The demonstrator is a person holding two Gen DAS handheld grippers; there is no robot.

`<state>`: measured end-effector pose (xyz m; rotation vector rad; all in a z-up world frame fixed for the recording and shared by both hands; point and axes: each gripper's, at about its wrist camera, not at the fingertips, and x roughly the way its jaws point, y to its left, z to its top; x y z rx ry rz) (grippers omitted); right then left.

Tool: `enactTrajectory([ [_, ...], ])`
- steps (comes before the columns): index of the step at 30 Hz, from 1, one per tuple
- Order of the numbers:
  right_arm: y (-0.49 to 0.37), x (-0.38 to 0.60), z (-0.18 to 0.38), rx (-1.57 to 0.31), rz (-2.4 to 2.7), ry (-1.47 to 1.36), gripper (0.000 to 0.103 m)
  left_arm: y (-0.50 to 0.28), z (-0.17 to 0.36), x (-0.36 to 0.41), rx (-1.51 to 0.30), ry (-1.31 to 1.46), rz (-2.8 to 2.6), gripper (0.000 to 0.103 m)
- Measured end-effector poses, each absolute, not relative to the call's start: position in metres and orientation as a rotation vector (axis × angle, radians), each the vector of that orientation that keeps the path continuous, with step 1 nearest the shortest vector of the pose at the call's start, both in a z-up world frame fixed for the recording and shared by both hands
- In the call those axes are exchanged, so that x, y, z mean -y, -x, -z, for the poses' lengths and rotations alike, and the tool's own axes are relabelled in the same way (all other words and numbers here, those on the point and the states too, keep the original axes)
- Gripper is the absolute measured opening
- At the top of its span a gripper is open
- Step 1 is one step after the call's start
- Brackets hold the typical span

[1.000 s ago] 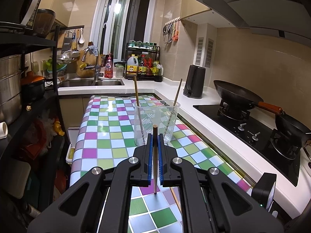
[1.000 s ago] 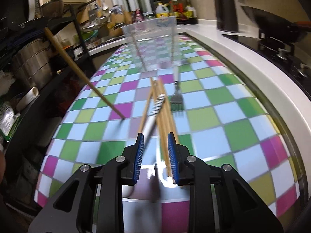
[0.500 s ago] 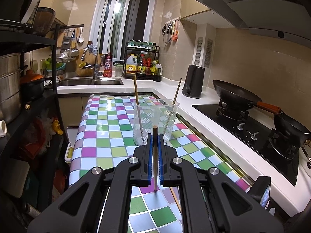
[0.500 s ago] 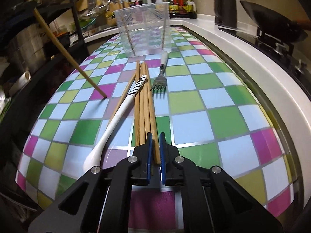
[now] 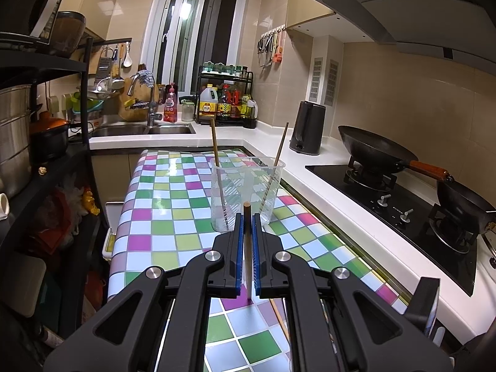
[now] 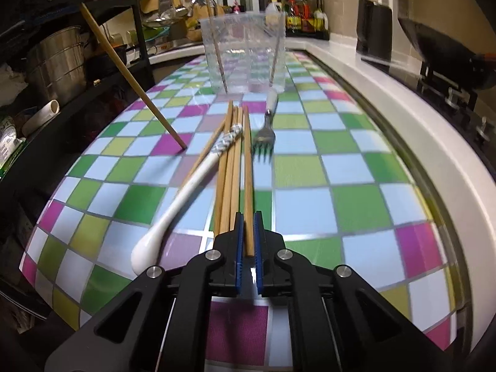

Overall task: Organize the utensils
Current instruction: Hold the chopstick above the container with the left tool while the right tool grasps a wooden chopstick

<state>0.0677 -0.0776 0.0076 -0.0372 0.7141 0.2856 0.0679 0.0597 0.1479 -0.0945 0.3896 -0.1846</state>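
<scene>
Chopstick (image 6: 248, 186) clamped in right gripper (image 6: 248, 232), another (image 5: 247, 248) in left gripper (image 5: 247, 232)

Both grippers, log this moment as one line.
left gripper: shut on chopstick | right gripper: just closed on chopstick | cup: two chopsticks

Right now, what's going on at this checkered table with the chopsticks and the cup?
A person is sorting utensils with two handheld grippers. The left gripper holds one chopstick upright near the clear cup, which already holds two. The right gripper has just closed on another chopstick from the pile on the table. A white spoon and a fork lie beside it.
</scene>
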Motion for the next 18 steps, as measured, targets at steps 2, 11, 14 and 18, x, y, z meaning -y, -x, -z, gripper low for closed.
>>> enactTrajectory([
  [2,-0.067,0.077,-0.023,-0.670,-0.291,0.057,0.006,-0.069,-0.148,-0.060,-0.389,0.098,0.184,0.005],
  [11,-0.074,0.079,-0.094,-0.534,-0.322,0.100,0.006,-0.077,-0.159,-0.063,-0.387,0.110,0.191,0.005],
  [14,-0.076,0.077,-0.111,-0.521,-0.354,0.120,0.006,-0.077,-0.165,-0.063,-0.376,0.108,0.190,0.005],
  [18,-0.077,0.079,-0.125,-0.499,-0.358,0.125,0.002,-0.077,-0.170,-0.063,-0.365,0.107,0.191,0.005],
])
